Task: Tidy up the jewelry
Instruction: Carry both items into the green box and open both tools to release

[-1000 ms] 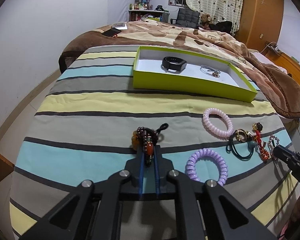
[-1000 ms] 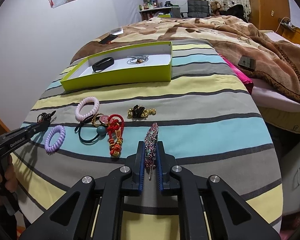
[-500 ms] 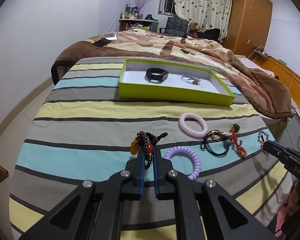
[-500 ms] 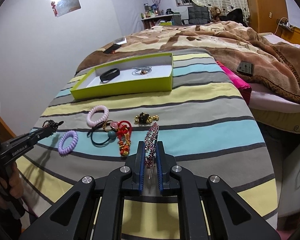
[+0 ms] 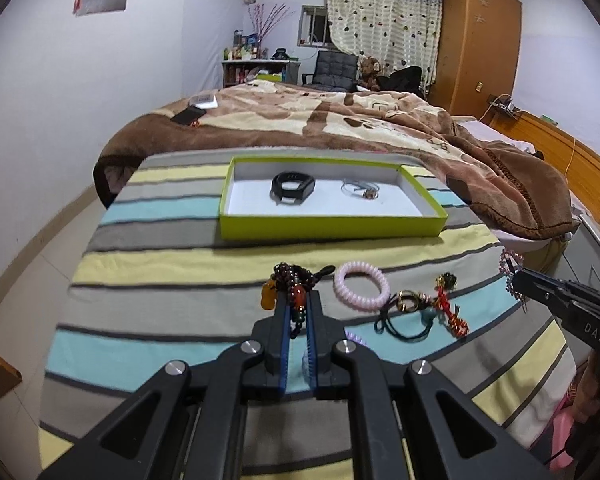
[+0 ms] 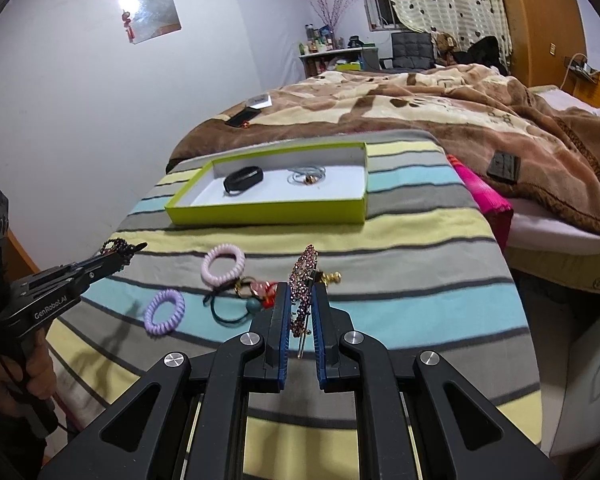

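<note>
My left gripper [image 5: 296, 300] is shut on a dark beaded bracelet [image 5: 290, 282] with amber and red beads, held above the striped cloth. My right gripper [image 6: 302, 294] is shut on a sparkly purple hair clip [image 6: 303, 276], also lifted. The lime-green box [image 5: 332, 226] stands ahead; inside lie a black band [image 5: 293, 186] and a thin silver bracelet [image 5: 360, 191]. On the cloth lie a pink coil tie [image 5: 362, 286], a purple coil tie [image 6: 165, 312], a black hair tie with teal bead [image 5: 404, 316] and a red knot charm [image 5: 452, 312].
The striped cloth [image 5: 172, 256] covers a table against a bed with a brown blanket [image 5: 340, 120]. A gold ornament [image 6: 330, 278] lies behind the right gripper. A phone [image 5: 186, 116] and a dark remote [image 6: 504, 166] lie on the blanket. A pink item [image 6: 484, 196] sits at the table's right edge.
Both grippers have risen and pulled back with their items; the bracelet and hair clip are lifted higher off the cloth, and the box looks farther away.
</note>
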{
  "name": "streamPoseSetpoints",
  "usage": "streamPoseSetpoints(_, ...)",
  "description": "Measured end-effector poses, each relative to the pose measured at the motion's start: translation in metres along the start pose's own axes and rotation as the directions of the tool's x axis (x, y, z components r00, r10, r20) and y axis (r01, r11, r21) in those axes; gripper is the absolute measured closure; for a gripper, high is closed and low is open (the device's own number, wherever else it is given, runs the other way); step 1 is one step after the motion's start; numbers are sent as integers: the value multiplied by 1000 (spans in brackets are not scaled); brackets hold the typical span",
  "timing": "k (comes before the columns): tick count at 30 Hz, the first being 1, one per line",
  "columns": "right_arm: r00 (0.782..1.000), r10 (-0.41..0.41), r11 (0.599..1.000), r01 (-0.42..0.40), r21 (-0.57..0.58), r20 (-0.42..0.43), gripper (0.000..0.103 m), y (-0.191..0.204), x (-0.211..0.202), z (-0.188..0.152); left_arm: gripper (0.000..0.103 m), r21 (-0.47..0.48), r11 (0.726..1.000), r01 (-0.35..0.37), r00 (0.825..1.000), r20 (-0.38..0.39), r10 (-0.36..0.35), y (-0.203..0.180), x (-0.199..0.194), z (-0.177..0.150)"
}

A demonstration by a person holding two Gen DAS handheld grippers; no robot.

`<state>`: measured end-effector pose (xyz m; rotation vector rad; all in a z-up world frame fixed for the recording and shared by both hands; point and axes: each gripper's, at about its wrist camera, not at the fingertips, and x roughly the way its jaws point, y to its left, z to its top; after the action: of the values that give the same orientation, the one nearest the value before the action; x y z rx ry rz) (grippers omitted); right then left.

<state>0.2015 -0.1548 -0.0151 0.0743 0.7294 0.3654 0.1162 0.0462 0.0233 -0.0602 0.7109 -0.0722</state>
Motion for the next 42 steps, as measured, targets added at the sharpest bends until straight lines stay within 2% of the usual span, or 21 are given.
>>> streamPoseSetpoints(11,1000,15,999,-15,-34,9,93,1,22,35,95,40,999,1,999,33,-2,-2,17,43)
streamPoseSetpoints(24,1000,-9,998,10,-66,20,93,-11,71,88,95,57,998,-17,1000,20,16,10,75,87)
streamPoseSetpoints(36,999,-13,999,12,-31,-34,92,-29,138,127,95,32,998,-46,998,-39,47,31,140,117)
streamPoseSetpoints(42,996,-13,1000,12,-12,-94,92,-36,170,135,95,34,997,-75,993,-87,78,34,176,122)
